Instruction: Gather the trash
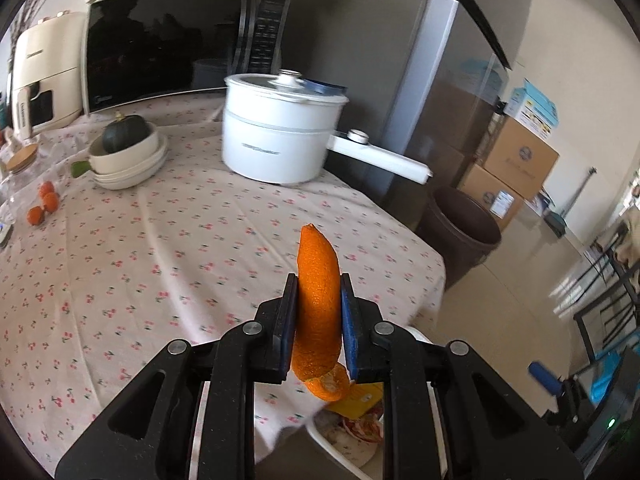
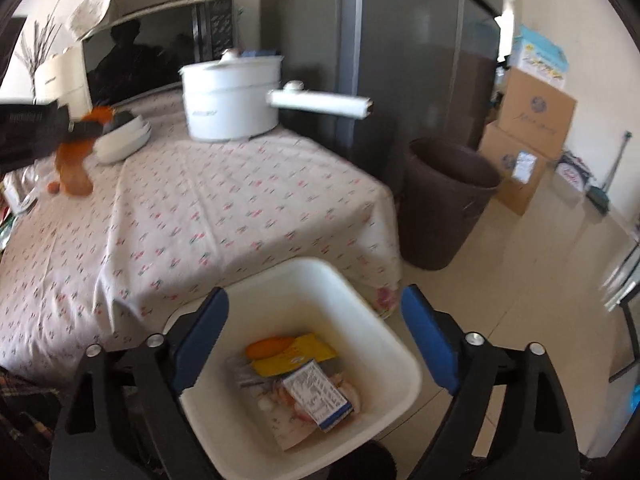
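My left gripper (image 1: 319, 284) is shut on a long orange peel (image 1: 318, 304) and holds it above the near right part of the table. It also shows in the right wrist view (image 2: 86, 126), at the far left with the peel (image 2: 74, 160) hanging from it. My right gripper (image 2: 314, 310) is open over a white bin (image 2: 400, 380) below the table's edge. The bin holds a yellow packet (image 2: 292, 354), a small printed carton (image 2: 318, 394), an orange piece and wrappers. Part of the bin (image 1: 344, 444) shows under my left gripper.
A white electric pot (image 1: 280, 128) with a long handle stands on the floral tablecloth (image 1: 160, 260). Stacked bowls hold a dark squash (image 1: 124, 132). Small oranges (image 1: 42, 204) lie at the left. A microwave (image 1: 180, 40) is behind. A brown bin (image 2: 444, 200) and cardboard boxes (image 2: 528, 136) stand on the floor.
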Tool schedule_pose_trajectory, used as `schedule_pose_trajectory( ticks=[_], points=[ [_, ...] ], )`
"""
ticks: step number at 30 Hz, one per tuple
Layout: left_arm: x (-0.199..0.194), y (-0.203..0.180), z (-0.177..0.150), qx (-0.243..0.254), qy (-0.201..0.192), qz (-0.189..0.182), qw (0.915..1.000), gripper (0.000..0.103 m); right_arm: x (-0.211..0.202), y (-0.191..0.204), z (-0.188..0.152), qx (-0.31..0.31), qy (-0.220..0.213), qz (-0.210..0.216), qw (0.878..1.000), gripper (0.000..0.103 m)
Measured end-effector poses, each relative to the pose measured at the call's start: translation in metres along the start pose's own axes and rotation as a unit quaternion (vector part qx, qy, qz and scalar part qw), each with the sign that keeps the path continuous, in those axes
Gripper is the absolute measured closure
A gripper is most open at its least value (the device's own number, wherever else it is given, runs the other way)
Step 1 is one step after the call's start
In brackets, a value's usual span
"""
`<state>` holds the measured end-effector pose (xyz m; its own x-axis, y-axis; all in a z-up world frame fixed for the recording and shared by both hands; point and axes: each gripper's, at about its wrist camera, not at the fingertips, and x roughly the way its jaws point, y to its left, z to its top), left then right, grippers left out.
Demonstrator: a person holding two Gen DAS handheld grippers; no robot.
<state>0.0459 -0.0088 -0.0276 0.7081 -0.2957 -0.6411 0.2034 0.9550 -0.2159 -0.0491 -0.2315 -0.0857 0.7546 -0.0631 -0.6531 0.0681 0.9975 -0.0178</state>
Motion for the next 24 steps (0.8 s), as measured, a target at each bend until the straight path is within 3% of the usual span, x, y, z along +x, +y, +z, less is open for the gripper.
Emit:
schedule_pose_trajectory(
  ticks=[12, 19, 24],
  points=[
    [0.018, -0.057, -0.029, 0.049, 0.032, -0.050, 0.9970, 0.083, -0.015, -0.054, 0.006, 0.064, -0.028, -0.074, 0.995, 0.007],
    [0.033, -0.090, -0.043, 0.083, 0.052, -0.085, 0.9916, 0.082, -0.019, -0.079, 0.004, 0.105, -0.033, -0.089, 0.990, 0.007],
    [0.034, -0.101, -0.045, 0.095, 0.048, -0.085, 0.9907, 0.067, -0.027, -0.092, 0.004, 0.129, -0.045, -0.096, 0.986, 0.007]
  ],
)
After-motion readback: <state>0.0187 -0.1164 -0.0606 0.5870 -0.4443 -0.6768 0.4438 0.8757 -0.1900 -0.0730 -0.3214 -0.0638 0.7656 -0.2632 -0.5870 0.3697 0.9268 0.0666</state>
